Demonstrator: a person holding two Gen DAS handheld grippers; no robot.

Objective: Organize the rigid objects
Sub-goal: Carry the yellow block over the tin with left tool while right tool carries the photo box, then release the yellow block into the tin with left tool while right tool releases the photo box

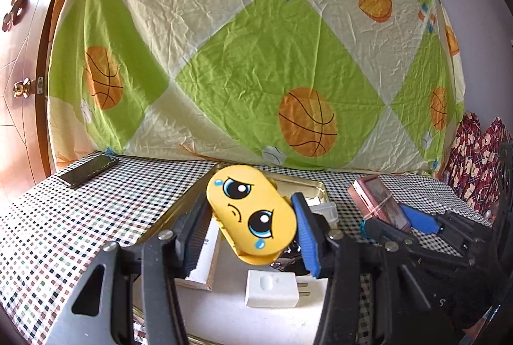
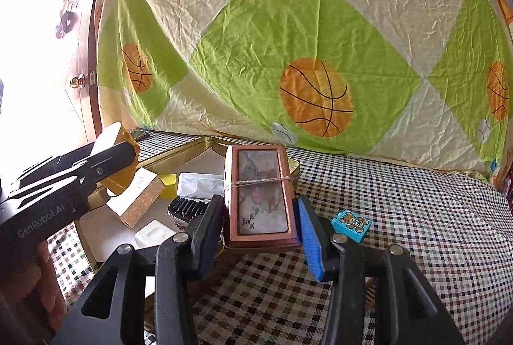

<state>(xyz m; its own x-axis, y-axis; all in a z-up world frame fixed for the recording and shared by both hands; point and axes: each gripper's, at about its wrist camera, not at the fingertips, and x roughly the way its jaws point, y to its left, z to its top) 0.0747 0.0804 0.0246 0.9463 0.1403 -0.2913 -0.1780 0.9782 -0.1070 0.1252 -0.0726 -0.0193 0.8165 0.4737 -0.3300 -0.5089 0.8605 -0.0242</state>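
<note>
Gripping a yellow cartoon-face case (image 1: 251,213) in my left gripper (image 1: 248,233), held tilted above the gold tray (image 1: 315,184). My right gripper (image 2: 261,233) clamps a pink framed box (image 2: 261,196) over the checkered cloth (image 2: 416,217), beside the tray. Tray already holds a white plug (image 1: 272,289), white carton (image 2: 136,199), black comb (image 2: 187,205). Left out: blue bear block (image 2: 351,225), phone (image 1: 88,170). Roughly midway, I judge. Both grippers point forward, left one over the tray.
</note>
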